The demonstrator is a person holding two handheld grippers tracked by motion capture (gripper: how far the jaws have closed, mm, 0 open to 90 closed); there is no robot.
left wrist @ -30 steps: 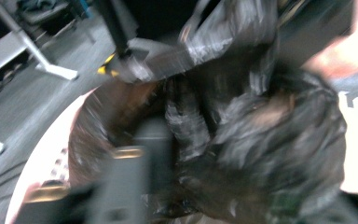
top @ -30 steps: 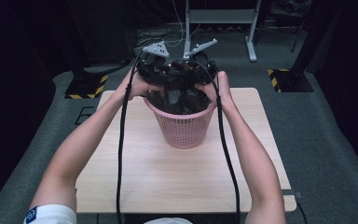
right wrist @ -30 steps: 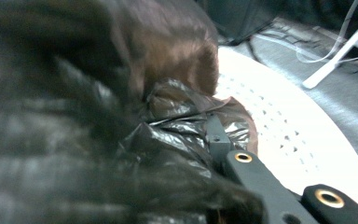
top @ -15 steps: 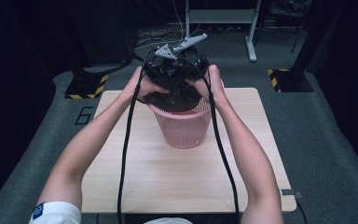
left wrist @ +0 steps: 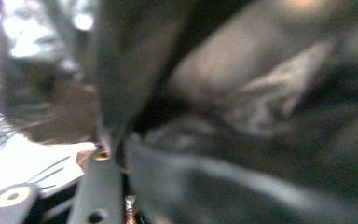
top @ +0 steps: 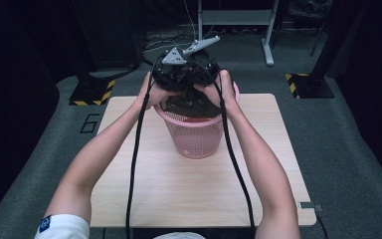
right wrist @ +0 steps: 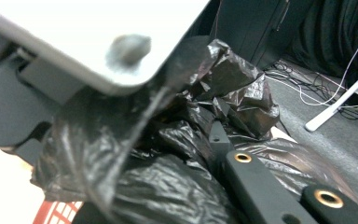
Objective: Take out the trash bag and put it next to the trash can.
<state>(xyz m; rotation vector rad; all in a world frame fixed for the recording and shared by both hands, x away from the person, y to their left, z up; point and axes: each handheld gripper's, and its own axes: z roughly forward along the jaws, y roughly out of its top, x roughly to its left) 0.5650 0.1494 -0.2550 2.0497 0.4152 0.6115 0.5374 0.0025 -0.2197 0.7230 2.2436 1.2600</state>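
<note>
A person leans over a light wooden table, both forearms reaching forward from the near edge, a pair of tongs in each hand. The left tongs and the right tongs meet close together above a pink perforated basket that stands upright near the middle of the table, toward its far side. A crumpled black plastic bag bulges out of the basket's mouth and rises between the two hands; the left hand and the right hand press in on it from either side. Grey three-cornered plates top both tongs, and a black cable trails from each one back along the forearm to the near edge of the table.

In the right gripper view, a black jaw with brass-coloured screws lies against the wrinkled, glossy folds of the bag, with a corner of the pink basket below at the left and the pale plate of the other tongs close overhead. The left gripper view is heavily blurred, with dark plastic pressed up against the lens.

Whether either pair of tongs is clenched on the bag or released cannot be told, since the plastic and the hands hide the jaw tips. Dark grey floor surrounds the table, with yellow-and-black striped stand bases beyond it.
</note>
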